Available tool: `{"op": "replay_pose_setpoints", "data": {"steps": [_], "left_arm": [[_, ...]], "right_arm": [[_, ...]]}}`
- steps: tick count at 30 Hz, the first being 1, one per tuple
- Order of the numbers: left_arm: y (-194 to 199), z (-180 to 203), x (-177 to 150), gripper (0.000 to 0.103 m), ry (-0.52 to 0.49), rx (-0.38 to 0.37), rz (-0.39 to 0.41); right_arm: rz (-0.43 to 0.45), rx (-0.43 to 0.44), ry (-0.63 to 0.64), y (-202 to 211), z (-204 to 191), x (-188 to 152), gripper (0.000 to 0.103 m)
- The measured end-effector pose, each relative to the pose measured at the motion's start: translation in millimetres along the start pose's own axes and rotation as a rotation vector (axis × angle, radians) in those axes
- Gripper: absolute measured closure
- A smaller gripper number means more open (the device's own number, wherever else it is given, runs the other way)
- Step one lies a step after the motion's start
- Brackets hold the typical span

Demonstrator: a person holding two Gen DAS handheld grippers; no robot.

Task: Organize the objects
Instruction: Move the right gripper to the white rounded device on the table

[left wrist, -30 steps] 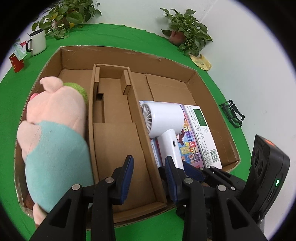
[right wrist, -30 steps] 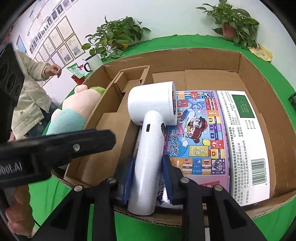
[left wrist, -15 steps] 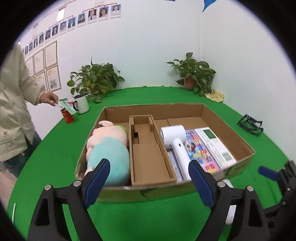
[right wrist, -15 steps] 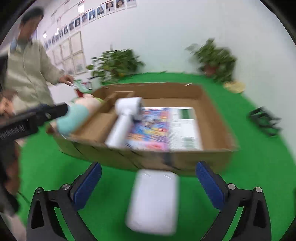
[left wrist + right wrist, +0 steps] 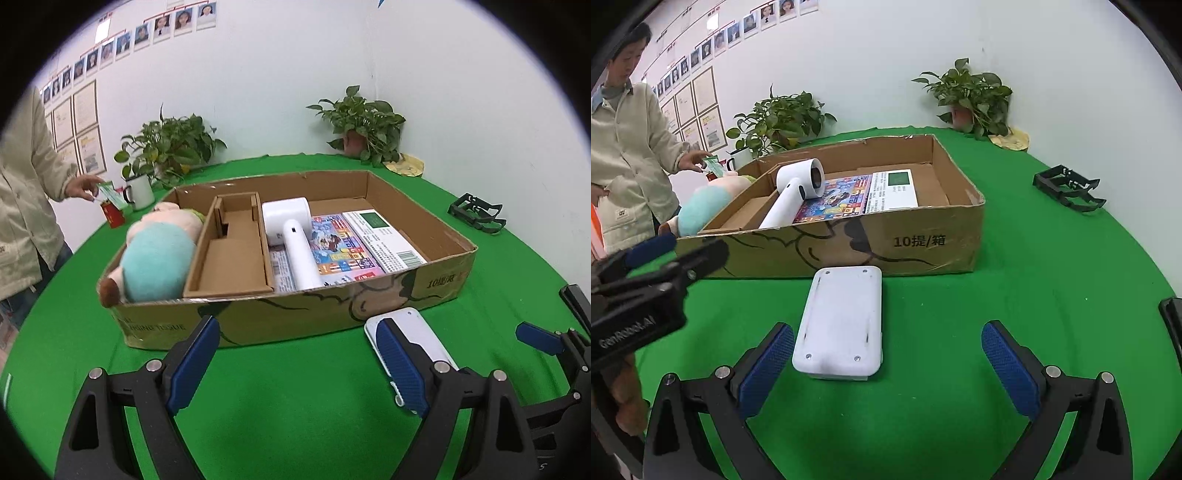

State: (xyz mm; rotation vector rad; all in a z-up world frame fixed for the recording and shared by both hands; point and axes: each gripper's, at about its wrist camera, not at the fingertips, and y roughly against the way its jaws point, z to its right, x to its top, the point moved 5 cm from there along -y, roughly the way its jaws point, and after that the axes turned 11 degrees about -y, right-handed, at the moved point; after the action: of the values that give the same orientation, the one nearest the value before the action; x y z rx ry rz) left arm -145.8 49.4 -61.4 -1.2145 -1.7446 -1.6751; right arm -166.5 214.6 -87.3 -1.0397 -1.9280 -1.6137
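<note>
The white hair dryer [image 5: 293, 242] lies in the cardboard box [image 5: 436, 284], its handle toward the near wall and its round head toward the far one, resting on a colourful game box [image 5: 354, 245] in the right compartment. A cardboard divider insert [image 5: 231, 254] fills the middle, and a plush pig [image 5: 155, 251] lies in the left compartment. In front of the box, just beside its near wall, a white flat device [image 5: 844, 319] lies on the green table [image 5: 1052, 295].

The right gripper [image 5: 886, 363] hangs over the near end of that device with its fingers [image 5: 1010, 373] spread wide and nothing between the pads; they have just been opening. The left gripper [image 5: 295, 360] is also wide apart and empty, likewise just opened, pointing at the near wall of the box.

Further out, a black plastic frame [image 5: 1067, 186] sits on the table to the right, two potted plants [image 5: 364, 123] stand along the far wall, and a person in a beige jacket [image 5: 631, 155] stands at the left.
</note>
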Motion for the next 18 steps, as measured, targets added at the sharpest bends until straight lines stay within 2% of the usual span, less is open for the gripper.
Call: {"op": "replay_pose_setpoints", "data": {"steps": [3, 6, 8, 9, 10, 11, 12, 13, 14, 15, 16, 17, 18], "left_arm": [[-6, 1, -4, 0.018, -0.005, -0.003, -0.026], [-9, 0, -9, 0.026, 0.025, -0.058, -0.048], [-13, 1, -12, 0.052, 0.047, -0.105, -0.072], [-17, 2, -14, 0.061, 0.047, -0.126, -0.092], [-20, 4, -16, 0.083, 0.043, -0.139, -0.108], [-23, 6, -18, 0.096, 0.036, -0.152, -0.125], [-26, 9, -21, 0.096, 0.023, -0.163, -0.142], [-25, 10, -22, 0.096, 0.016, -0.16, -0.139], [-24, 12, -22, 0.096, 0.007, -0.157, -0.132], [-23, 14, -22, 0.096, -0.002, -0.147, -0.123], [-23, 14, -22, 0.09, -0.006, -0.135, -0.121], [-24, 15, -23, 0.073, -0.016, -0.122, -0.127], [-25, 15, -23, 0.063, -0.02, -0.118, -0.131]], "right_arm": [[-0.007, -0.004, 0.025, -2, -4, -3, 0.002], [-0.023, -0.018, 0.055, -6, -8, -7, 0.018], [-0.037, -0.034, 0.063, -10, -9, -9, 0.044], [-0.042, -0.037, 0.068, -12, -9, -11, 0.05], [-0.048, -0.035, 0.077, -13, -11, -12, 0.059], [-0.05, -0.034, 0.086, -14, -12, -13, 0.061], [-0.048, -0.036, 0.099, -14, -13, -14, 0.061], [-0.042, -0.034, 0.105, -13, -14, -14, 0.061], [-0.037, -0.03, 0.11, -13, -15, -14, 0.055], [-0.034, -0.026, 0.113, -12, -15, -13, 0.045], [-0.025, -0.022, 0.11, -11, -16, -12, 0.017], [-0.008, -0.019, 0.108, -9, -16, -11, 0.001], [0.008, -0.017, 0.11, -5, -18, -10, 0.0]]}}
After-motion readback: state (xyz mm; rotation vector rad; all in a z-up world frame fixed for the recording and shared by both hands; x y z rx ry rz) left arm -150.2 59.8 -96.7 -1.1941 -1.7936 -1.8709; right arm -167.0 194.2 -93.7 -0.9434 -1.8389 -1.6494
